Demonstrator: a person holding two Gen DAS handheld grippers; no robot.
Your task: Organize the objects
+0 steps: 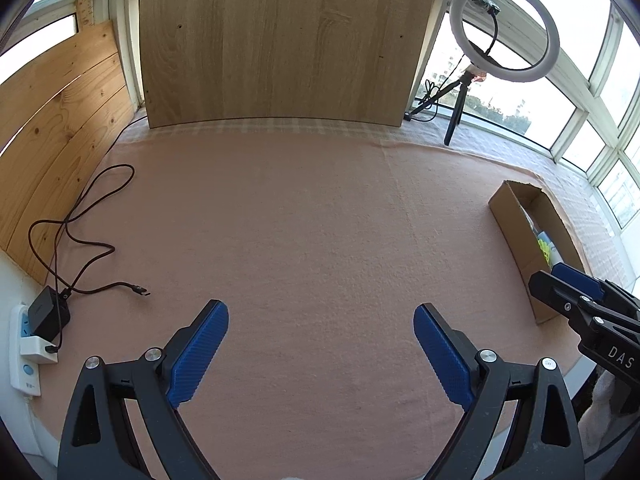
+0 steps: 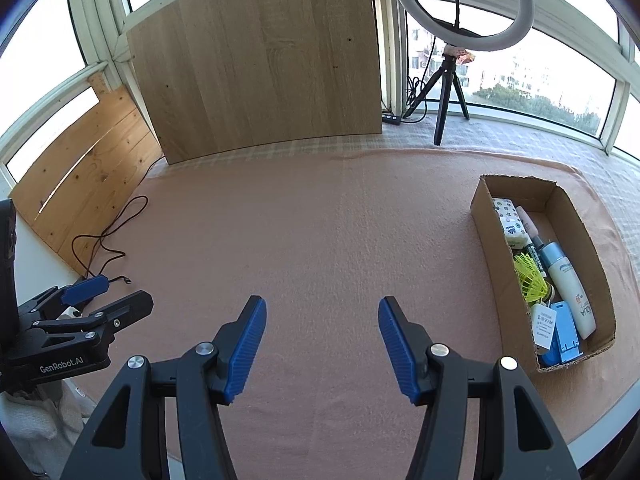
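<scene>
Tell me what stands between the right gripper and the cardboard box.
Nothing visible does. The right gripper is open and empty over bare pink cloth, and only that cloth lies between it and the cardboard box, which already holds several items.

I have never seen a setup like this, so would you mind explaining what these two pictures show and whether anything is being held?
There is no robot: a person holds a two-finger gripper in each hand, with a wide-angle camera looking along its blue fingers. One picture comes from the left gripper, the other from the right gripper; each also catches the other at its edge. Both stand open and hold nothing. Below lies a pink cloth. On it stands a cardboard box already filled with small items, among them a white bottle and a yellow shuttlecock. A black cable runs to a charger.
</scene>
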